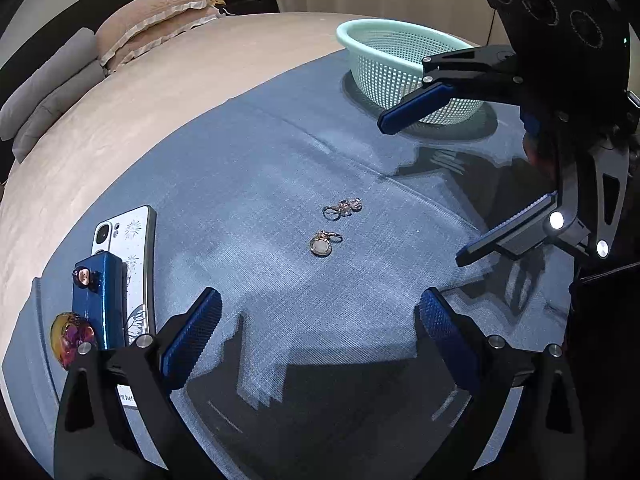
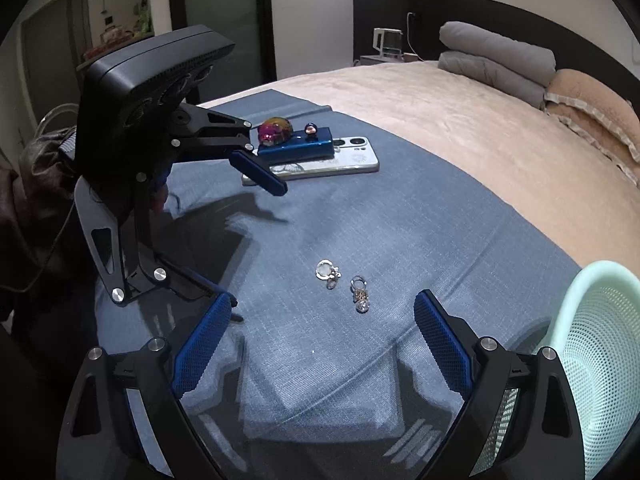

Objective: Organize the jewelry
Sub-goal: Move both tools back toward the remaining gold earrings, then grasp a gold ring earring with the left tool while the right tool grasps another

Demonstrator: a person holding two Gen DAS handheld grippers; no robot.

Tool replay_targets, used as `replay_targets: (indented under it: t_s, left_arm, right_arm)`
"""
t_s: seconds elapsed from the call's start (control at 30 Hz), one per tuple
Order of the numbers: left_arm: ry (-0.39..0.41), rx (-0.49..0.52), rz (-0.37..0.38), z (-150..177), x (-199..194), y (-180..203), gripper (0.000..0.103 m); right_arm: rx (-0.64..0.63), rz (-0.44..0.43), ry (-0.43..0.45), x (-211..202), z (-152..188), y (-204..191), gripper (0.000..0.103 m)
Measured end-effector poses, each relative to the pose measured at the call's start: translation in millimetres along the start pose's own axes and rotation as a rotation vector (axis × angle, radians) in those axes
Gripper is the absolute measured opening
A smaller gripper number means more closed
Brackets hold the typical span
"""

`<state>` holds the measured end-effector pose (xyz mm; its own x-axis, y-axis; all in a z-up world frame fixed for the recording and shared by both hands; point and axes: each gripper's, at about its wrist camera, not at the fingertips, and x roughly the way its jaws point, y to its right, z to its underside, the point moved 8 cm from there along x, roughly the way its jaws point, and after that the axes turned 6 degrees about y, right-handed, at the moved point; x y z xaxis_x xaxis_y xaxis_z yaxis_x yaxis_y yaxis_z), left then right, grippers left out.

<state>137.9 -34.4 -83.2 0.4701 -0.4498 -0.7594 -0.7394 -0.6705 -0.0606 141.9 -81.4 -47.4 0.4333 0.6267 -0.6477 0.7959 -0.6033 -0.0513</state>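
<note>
Two small earrings lie side by side on the blue cloth [image 1: 280, 160]: one with a round pale stone [image 1: 322, 243] [image 2: 327, 272] and one with a cluster of clear stones [image 1: 344, 207] [image 2: 360, 294]. My left gripper [image 1: 320, 316] is open and empty, just short of them. My right gripper [image 2: 324, 320] is open and empty, facing them from the other side. It also shows in the left wrist view [image 1: 424, 188], and the left gripper shows in the right wrist view [image 2: 248, 236]. A mint mesh basket [image 1: 400, 60] [image 2: 600, 340] stands behind the right gripper.
A white phone [image 1: 136, 264] [image 2: 344, 160] lies on the cloth with a blue box [image 1: 98, 300] [image 2: 296, 146] on it. A small bead [image 1: 84, 277] [image 2: 310, 129] sits on the box, an iridescent ornament [image 1: 72, 338] [image 2: 274, 130] beside it. Pillows [image 1: 160, 16] and a beige blanket [image 2: 460, 120] lie beyond.
</note>
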Motion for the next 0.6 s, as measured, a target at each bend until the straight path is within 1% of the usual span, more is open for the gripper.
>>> replay_targets:
  t_s: [0.2,0.33,0.43,0.53,0.6]
  left_arm:
    - [-0.012,0.005,0.014,2.9,11.9,-0.9,0.097]
    - [-0.004,0.004,-0.004,0.7,17.3,-5.0,0.097]
    - [0.019,-0.02,-0.027,-4.5,18.3,-12.3,0.097]
    - [0.042,-0.056,-0.026,-8.8,18.7,-19.7,0.095]
    - [0.052,-0.079,-0.016,-10.8,18.9,-21.3,0.089]
  right_arm:
    - [0.024,0.002,-0.03,16.3,8.1,4.7,0.087]
    - [0.053,0.018,-0.053,24.3,10.7,12.1,0.086]
    - [0.083,0.033,-0.064,26.3,13.8,21.4,0.072]
    - [0.086,0.044,-0.068,29.5,15.6,25.3,0.069]
    - [0.083,0.061,-0.069,31.5,15.6,27.4,0.064]
